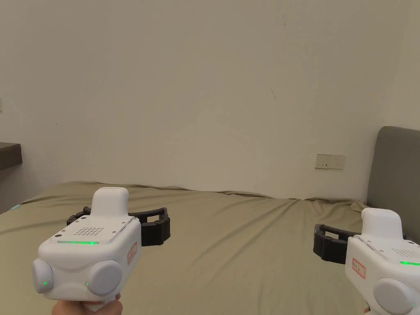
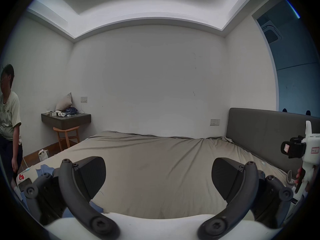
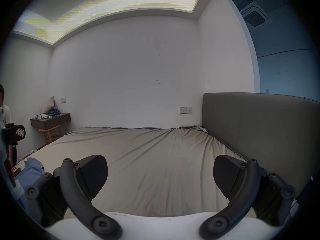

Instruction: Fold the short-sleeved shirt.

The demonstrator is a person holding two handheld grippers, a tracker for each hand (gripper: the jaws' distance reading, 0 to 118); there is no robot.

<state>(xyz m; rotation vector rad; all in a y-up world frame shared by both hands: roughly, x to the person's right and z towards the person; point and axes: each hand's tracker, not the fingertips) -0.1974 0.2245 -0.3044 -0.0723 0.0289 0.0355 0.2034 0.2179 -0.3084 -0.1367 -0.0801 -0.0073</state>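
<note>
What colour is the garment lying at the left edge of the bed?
Light blue. The garment shows best in the right gripper view, crumpled on the bed.

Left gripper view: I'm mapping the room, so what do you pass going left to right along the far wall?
A person → wall-mounted shelf above a wooden stool → wall socket → grey headboard → the right gripper.
</note>
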